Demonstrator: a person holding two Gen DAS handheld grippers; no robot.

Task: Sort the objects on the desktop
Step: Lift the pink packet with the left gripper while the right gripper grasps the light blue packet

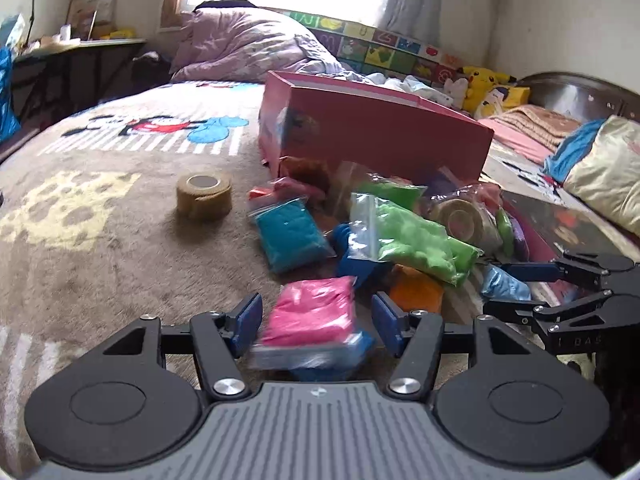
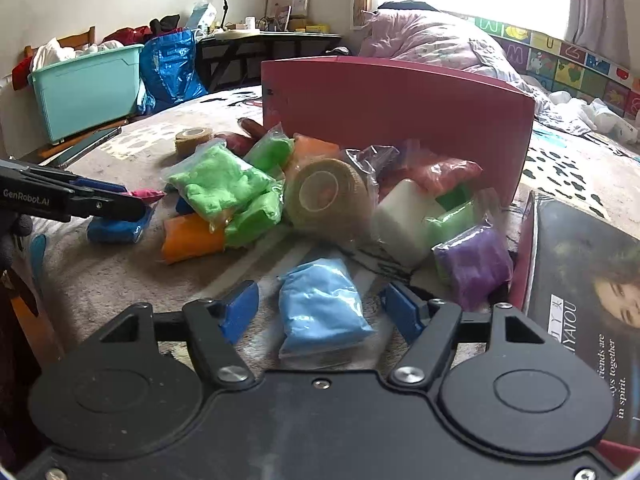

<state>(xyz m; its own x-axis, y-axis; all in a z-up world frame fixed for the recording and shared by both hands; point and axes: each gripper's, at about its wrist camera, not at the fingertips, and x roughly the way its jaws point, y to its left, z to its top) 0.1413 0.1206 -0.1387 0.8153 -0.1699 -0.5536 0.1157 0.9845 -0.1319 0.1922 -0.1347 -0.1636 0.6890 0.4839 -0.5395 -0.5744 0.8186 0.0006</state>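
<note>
A heap of small clay bags lies on the bed blanket before a pink box [image 1: 372,132]. My left gripper [image 1: 318,322] is open, its blue pads on either side of a pink bag [image 1: 310,314] that lies on a dark blue bag [image 1: 340,354]. My right gripper [image 2: 320,314] is open around a light blue bag [image 2: 320,304]. In the left wrist view the right gripper [image 1: 516,286] reaches in from the right at that light blue bag [image 1: 504,286]. Green bags [image 2: 218,184], an orange bag [image 2: 190,238], a purple bag [image 2: 474,264] and a tan tape roll [image 2: 326,196] are in the heap.
A second tan tape roll [image 1: 204,196] stands alone left of the heap. A teal bag [image 1: 288,236] lies beside the green ones. A flat box lid with a printed face [image 2: 580,300] lies at the right. A teal bin [image 2: 86,88] stands beyond the bed's edge.
</note>
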